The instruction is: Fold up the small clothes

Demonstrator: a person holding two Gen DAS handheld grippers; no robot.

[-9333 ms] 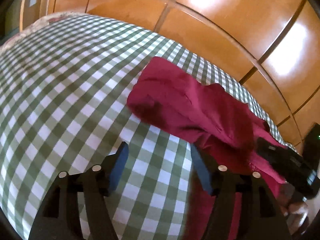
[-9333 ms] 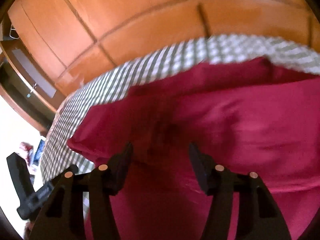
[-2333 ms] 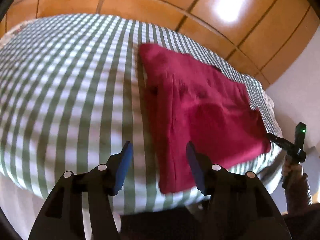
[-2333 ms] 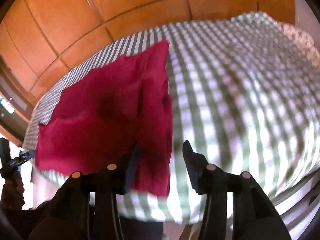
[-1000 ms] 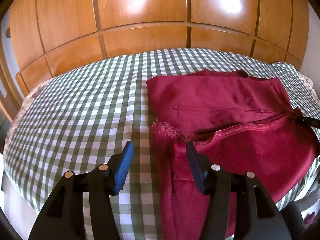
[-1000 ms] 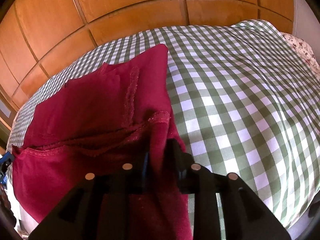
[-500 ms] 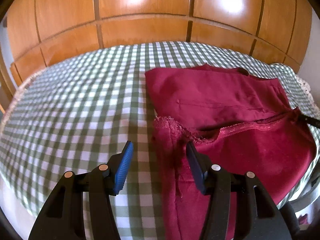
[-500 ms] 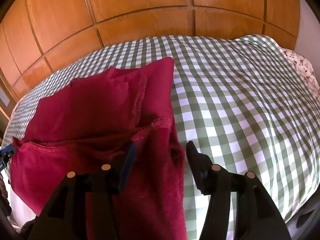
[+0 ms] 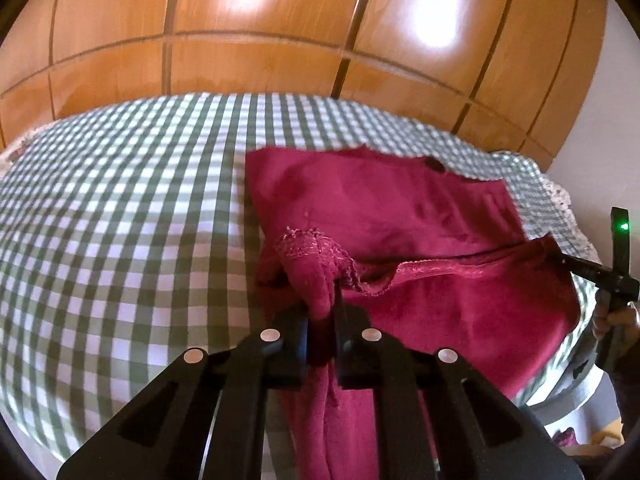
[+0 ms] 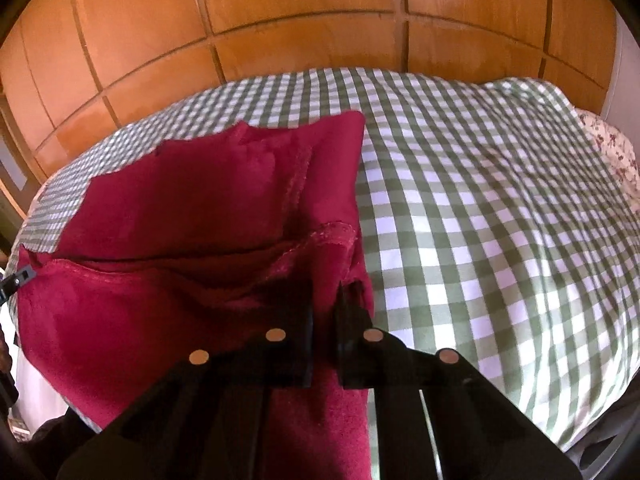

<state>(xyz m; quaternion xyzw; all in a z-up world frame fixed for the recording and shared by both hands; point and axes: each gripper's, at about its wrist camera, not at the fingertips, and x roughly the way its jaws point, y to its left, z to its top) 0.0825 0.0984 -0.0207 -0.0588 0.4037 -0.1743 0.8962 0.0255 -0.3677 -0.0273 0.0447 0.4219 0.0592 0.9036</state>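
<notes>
Inspection finds one dark red garment (image 9: 400, 216) lying on the bed (image 9: 120, 220), over its green-checked cover, toward the near edge with part of the cloth hanging down past it. A wall of wooden panels (image 9: 260, 40) stands behind.

Left tool (image 9: 322, 320): jaws brought together on a bunched near corner of the garment, hem stitching showing just above the pads. Right tool (image 10: 324, 316): likewise clamped on red cloth at the opposite near corner, the fabric pinched between the jaws and draping below them. The right tool also shows at the far right of the left wrist view, held in a hand (image 9: 612, 320), with the raised hem stretched between the two corners.

Progress: the near hem stands lifted off the layer beneath, a shadowed gap showing under it, while the far part lies flat (though not perfectly smooth). I judge the fold begun but not laid: both corners are secured and the edge must yet be carried over to the far side and set down. Whether further folds are needed after that cannot be told. No finished, stacked garment is visible.
</notes>
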